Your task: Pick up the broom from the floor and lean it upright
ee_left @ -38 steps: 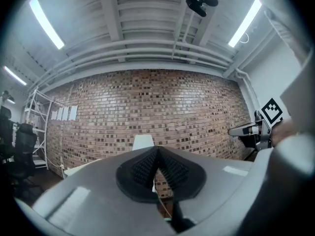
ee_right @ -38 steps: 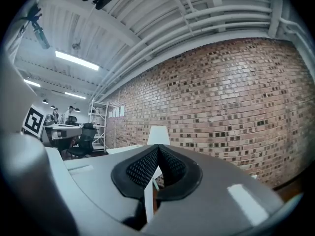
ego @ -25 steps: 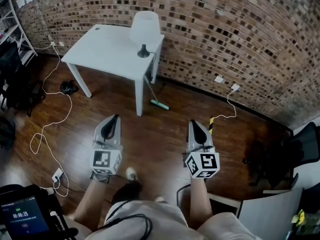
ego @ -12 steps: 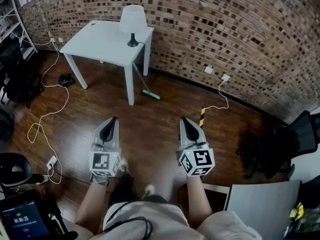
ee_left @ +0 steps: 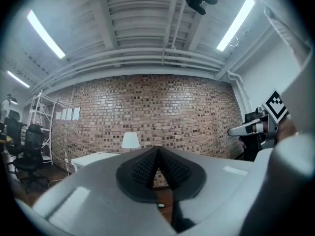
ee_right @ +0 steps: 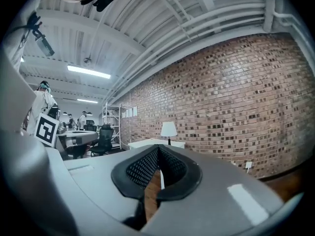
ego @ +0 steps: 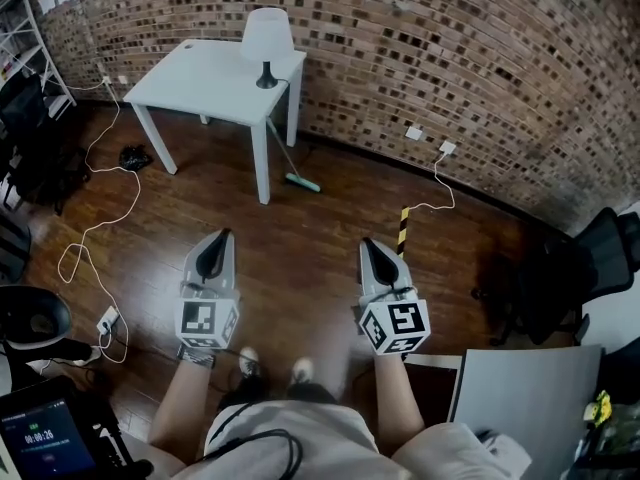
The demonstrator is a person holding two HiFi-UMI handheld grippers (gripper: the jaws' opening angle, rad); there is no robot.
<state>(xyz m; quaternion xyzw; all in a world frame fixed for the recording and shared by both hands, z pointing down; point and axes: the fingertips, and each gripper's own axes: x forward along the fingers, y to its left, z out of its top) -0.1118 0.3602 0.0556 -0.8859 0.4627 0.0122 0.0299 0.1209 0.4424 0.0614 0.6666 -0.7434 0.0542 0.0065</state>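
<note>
One shelf unit [ego: 22, 28] sits at the far left, cut off by the frame edge.
One lit screen [ego: 45, 446] is at your lower left. Its digits are too small to read.
One black chair [ego: 30, 133] stands on the left, partly out of frame.
One white cable [ego: 135, 183] loops over the wooden floor [ego: 300, 258] to one power strip [ego: 107, 320].
One small dark heap [ego: 133, 156] lies near the table leg. You cannot tell what it is.
One white table [ego: 195, 78] stands by the brick wall [ego: 450, 48], with one lamp [ego: 267, 33] on its right corner.
One broom [ego: 302, 181] rests its teal head on the floor just right of the table's near leg. Its handle slants up to the table's edge, well apart from both of your grippers.

Two grippers are in your hands, level and side by side:
- Left gripper [ego: 222, 234]: pads pressed together at the tips, nothing held.
- Right gripper [ego: 368, 240]: the same, closed and empty.

One black-and-yellow striped strip [ego: 403, 230] lies just beyond the right gripper.
Two wall sockets [ego: 413, 133] are low on the bricks.
One black chair on the right [ego: 600, 268] is dim and hard to make out.
One grey board [ego: 525, 398] is at lower right, its far corner cropped.
</note>
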